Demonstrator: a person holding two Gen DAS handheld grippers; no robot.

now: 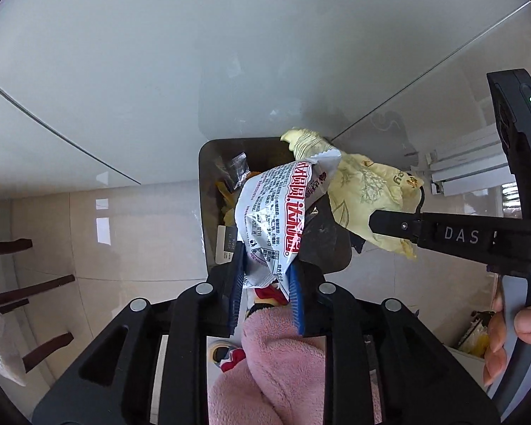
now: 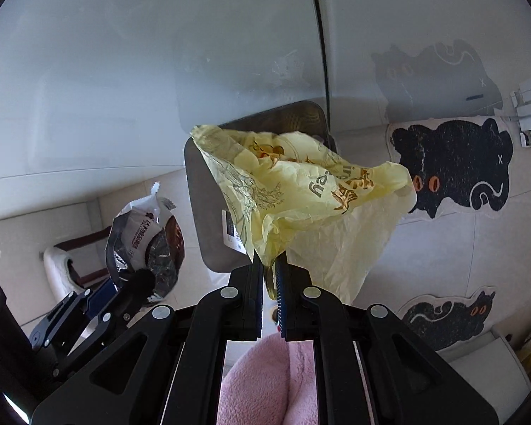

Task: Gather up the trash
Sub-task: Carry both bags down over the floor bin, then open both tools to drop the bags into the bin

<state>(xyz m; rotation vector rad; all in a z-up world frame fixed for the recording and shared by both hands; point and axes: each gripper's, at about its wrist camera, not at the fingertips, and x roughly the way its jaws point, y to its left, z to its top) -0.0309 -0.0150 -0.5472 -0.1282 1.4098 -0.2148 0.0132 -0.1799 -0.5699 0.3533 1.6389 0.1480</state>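
Left wrist view looks steeply down on a dark trash bin [image 1: 212, 191] standing on pale floor tiles against a white wall, with scraps and a clear wrapper inside it. The left gripper [image 1: 265, 283] stands at 6 o'clock, its blue-padded jaws narrow with the lower end of a white snack wrapper [image 1: 276, 219] with red print between them, the wrapper hanging over the bin's mouth. At 3 o'clock the right gripper [image 1: 382, 223] reaches in from the side, its jaws pinched on a crumpled yellow plastic bag [image 1: 364, 191] that lies over the bin's far right corner. Right wrist view shows the same yellow plastic bag [image 2: 301, 191] clamped between nearly closed jaws above the bin [image 2: 209, 212], a black cat-shaped mat [image 2: 453, 163] at 2 o'clock.
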